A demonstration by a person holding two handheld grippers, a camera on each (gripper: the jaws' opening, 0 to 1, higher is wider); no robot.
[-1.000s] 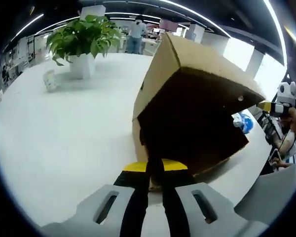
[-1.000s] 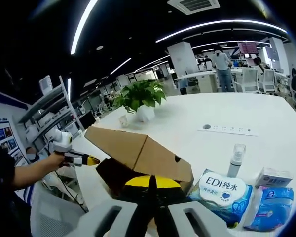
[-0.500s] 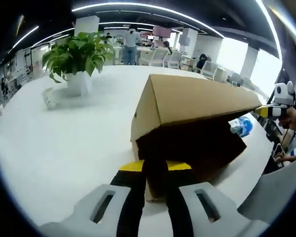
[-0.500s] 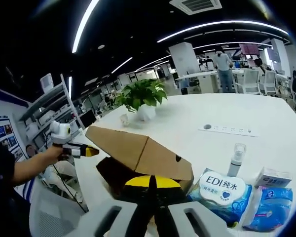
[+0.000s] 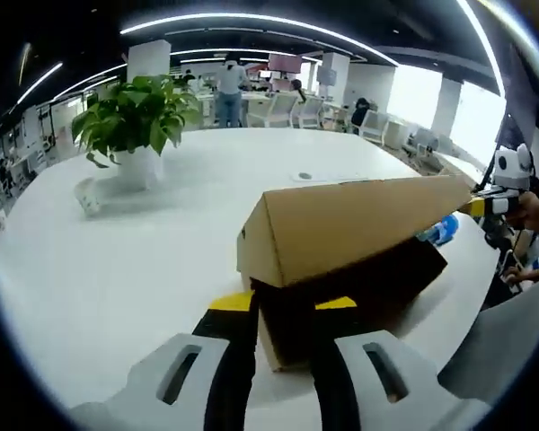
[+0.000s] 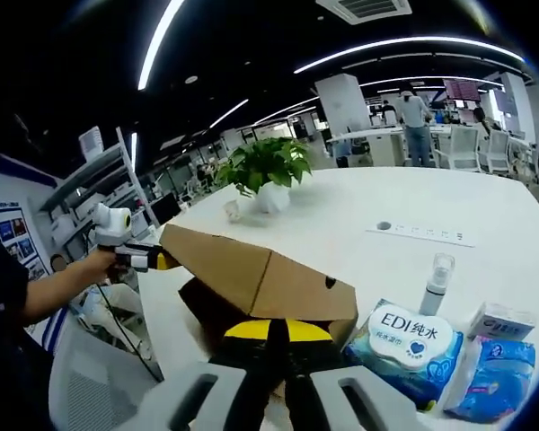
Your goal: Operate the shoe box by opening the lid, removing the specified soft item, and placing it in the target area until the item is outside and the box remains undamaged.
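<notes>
Here we hold the shoe box (image 5: 341,269) with both grippers: lid (image 6: 251,265) half-raised, jaws clenched on cardboard. Next, we lift it fully.

Brown cardboard shoe box (image 5: 341,260) on white table, lid (image 6: 251,269) part-raised at slant, interior dark

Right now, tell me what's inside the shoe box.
Under the raised lid the box interior is dark shadow. No item can be made out; the lid covers most of the opening.
</notes>
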